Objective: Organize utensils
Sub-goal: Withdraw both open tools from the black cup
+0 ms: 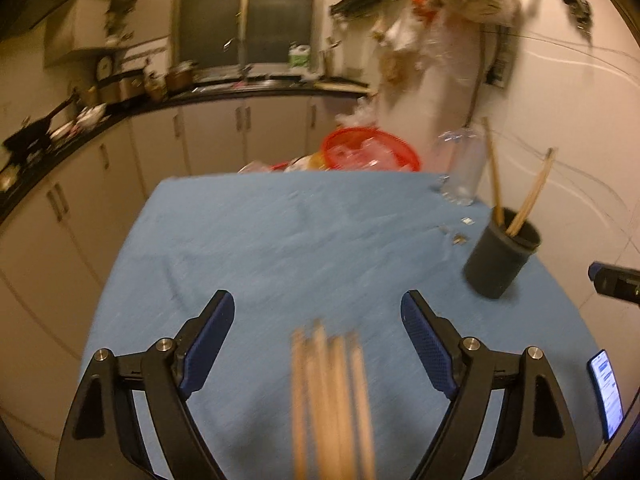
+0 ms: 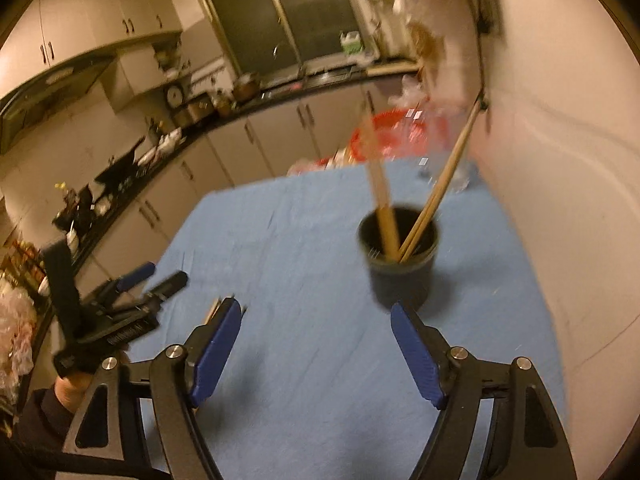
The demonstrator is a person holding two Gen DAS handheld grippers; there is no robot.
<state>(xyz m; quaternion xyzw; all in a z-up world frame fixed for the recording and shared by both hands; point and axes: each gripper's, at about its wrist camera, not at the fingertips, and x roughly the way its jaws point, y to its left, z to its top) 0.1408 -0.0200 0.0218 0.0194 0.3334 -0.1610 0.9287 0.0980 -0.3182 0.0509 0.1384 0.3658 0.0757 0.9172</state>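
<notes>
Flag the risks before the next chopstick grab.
1. The loose chopsticks lie bunched, so the open left hand-held gripper may pinch several or scatter them.
2. The cup holds long, leaning chopsticks; a knock could tip it.
3. The glass stands near the cup.

A blue cloth (image 1: 304, 240) covers the desk. A loose bundle of wooden chopsticks (image 1: 332, 400) lies on it at 6 o'clock, blurred. At 3 o'clock a dark cup (image 1: 498, 262) stands on the cloth with more chopsticks leaning inside. A clear glass jar (image 1: 460, 168) stands at 1 o'clock, small bits (image 1: 460, 236) between it and the cup. A phone (image 1: 606, 392) lies at 4 o'clock.
</notes>
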